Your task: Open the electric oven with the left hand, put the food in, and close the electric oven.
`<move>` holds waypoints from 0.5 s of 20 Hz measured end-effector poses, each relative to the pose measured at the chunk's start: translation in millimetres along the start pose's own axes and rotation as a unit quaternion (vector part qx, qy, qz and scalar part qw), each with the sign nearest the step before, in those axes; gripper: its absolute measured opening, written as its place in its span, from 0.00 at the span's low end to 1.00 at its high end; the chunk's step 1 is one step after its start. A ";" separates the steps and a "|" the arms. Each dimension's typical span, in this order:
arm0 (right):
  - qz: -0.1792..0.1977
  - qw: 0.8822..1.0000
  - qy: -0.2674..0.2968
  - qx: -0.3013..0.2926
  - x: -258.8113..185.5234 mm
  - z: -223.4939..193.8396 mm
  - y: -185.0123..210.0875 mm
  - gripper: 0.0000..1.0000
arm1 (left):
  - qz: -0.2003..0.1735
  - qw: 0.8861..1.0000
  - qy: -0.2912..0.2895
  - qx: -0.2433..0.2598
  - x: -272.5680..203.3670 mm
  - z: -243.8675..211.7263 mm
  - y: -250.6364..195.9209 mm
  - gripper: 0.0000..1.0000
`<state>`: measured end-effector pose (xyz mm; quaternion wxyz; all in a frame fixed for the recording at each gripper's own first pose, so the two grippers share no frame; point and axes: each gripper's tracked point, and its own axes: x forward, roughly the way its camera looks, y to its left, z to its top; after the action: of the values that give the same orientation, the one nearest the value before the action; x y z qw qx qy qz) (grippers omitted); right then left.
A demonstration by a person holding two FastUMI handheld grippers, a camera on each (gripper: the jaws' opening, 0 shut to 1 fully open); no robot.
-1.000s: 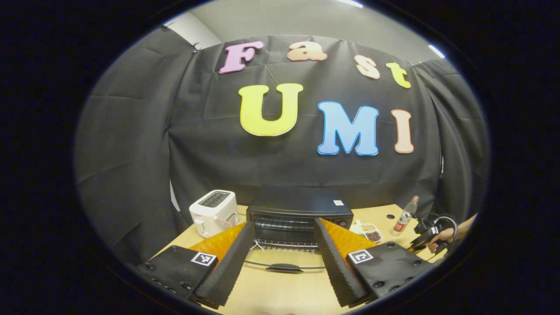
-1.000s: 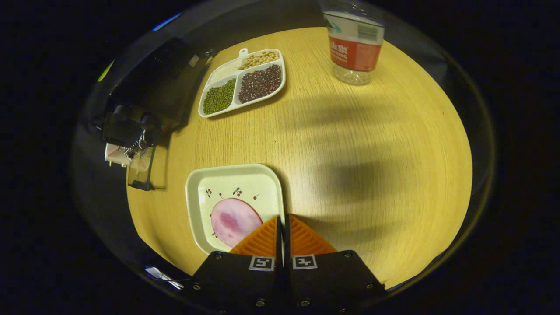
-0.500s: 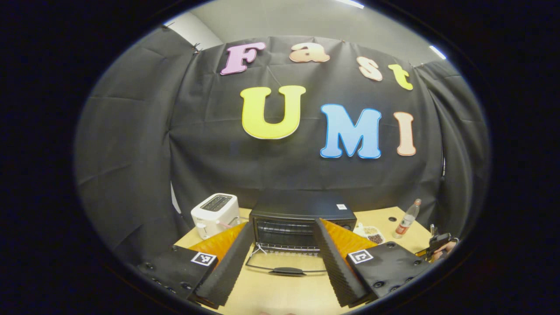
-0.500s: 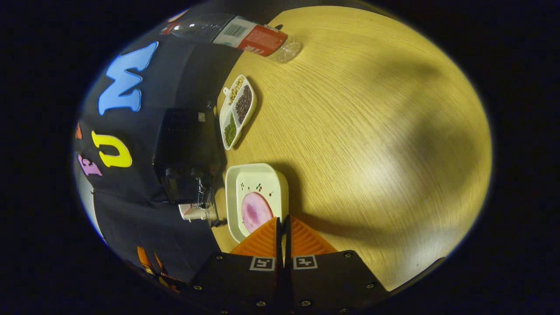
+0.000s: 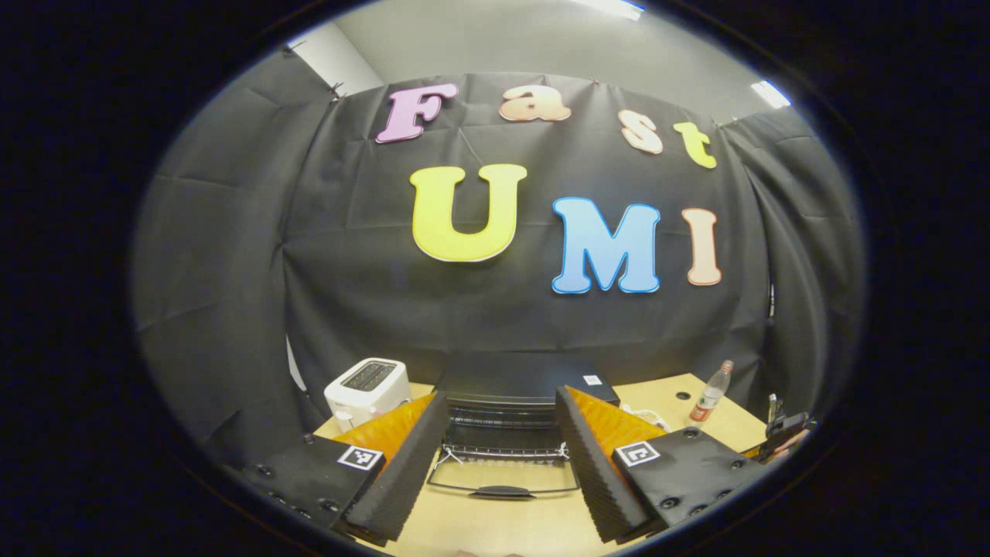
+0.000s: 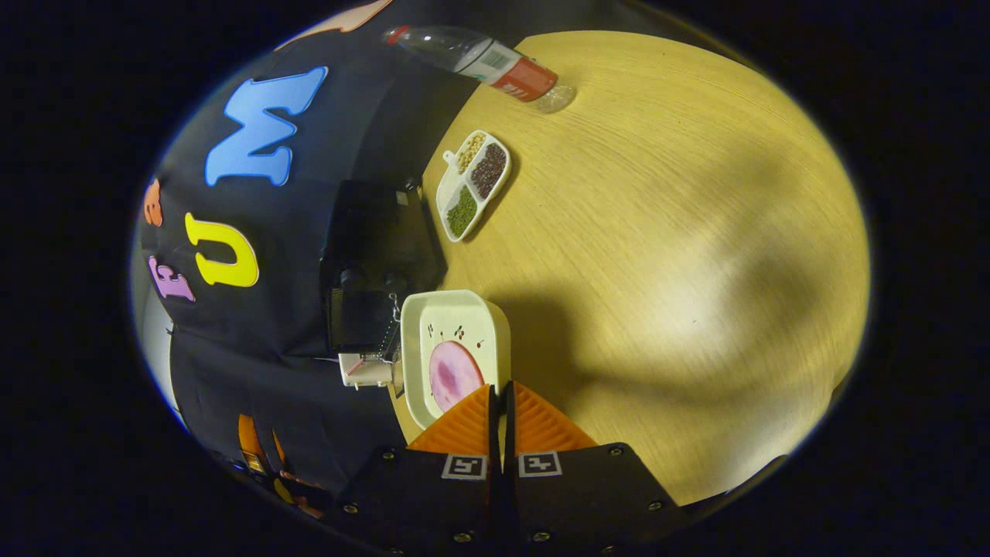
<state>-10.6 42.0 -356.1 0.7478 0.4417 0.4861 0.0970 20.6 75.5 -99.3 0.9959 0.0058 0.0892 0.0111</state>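
black oven (image 5: 526, 377), 1 plate (image 6: 495, 325), 1 ham slice (image 6: 451, 374)

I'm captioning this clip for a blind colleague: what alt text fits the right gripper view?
The right gripper is shut on the rim of a square plate holding a pink slice of ham, beside the black electric oven. Farther off on the wooden table lie a divided tray of beans and a plastic bottle.

Ahead of me hangs the booth's black cloth wall (image 5: 371, 271), creased and pinned along its top edge — above it a pale grey ceiling (image 5: 526, 39) with bright strip lights (image 5: 769, 93). Below, a light wood-grain table (image 6: 657, 255) carries broad soft shadows.
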 end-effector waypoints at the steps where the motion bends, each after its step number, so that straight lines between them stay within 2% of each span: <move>1: -0.008 1.000 0.000 -0.004 3.0 -8.8 7.7 0.01 | -0.002 1.000 -0.004 0.002 -1.4 -0.8 1.9 0.94; 2: -0.015 1.000 -0.002 -0.007 7.8 -18.1 17.2 0.01 | -0.005 1.000 -0.006 0.005 -2.8 -2.2 3.7 0.97; 4: -0.022 1.000 0.001 -0.010 20.3 -37.7 37.4 0.01 | -0.011 1.000 -0.002 0.005 -9.2 -11.8 4.9 0.94; 7: -0.014 1.000 0.000 -0.008 41.3 -59.4 72.8 0.01 | -0.005 1.000 -0.006 -0.001 -21.0 -12.7 15.8 0.97; 10: -0.004 1.000 -0.028 0.003 67.3 -61.8 108.7 0.01 | -0.005 1.000 -0.007 -0.008 -30.4 -13.6 26.2 0.97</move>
<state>4.3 179.9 -325.8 0.7603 0.4445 0.4668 0.0807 -12.2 101.1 -107.0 0.9966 -0.0030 0.0820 0.0064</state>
